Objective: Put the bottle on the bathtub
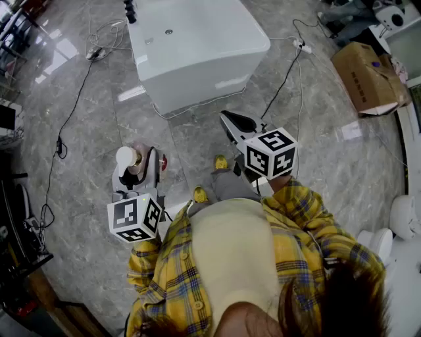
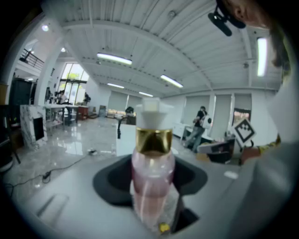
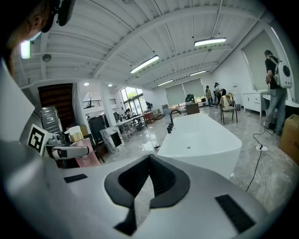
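Note:
A pink bottle (image 2: pixel 152 182) with a gold collar and a white cap stands upright between the jaws of my left gripper (image 2: pixel 152 198), which is shut on it. In the head view the bottle (image 1: pixel 126 158) and left gripper (image 1: pixel 139 166) hang above the marble floor, short of the white bathtub (image 1: pixel 197 46). My right gripper (image 1: pixel 235 122) is held to the right, nearer the tub's front corner, jaws together and holding nothing. In the right gripper view its tips (image 3: pixel 149 161) meet, with the bathtub (image 3: pixel 201 140) ahead and the bottle (image 3: pixel 86 158) at the left.
A black faucet (image 1: pixel 130 10) stands at the tub's far left rim. Cables (image 1: pixel 72 112) and a power strip (image 1: pixel 302 46) lie on the floor beside the tub. A cardboard box (image 1: pixel 365 76) sits at the right. People (image 3: pixel 275 88) stand in the distance.

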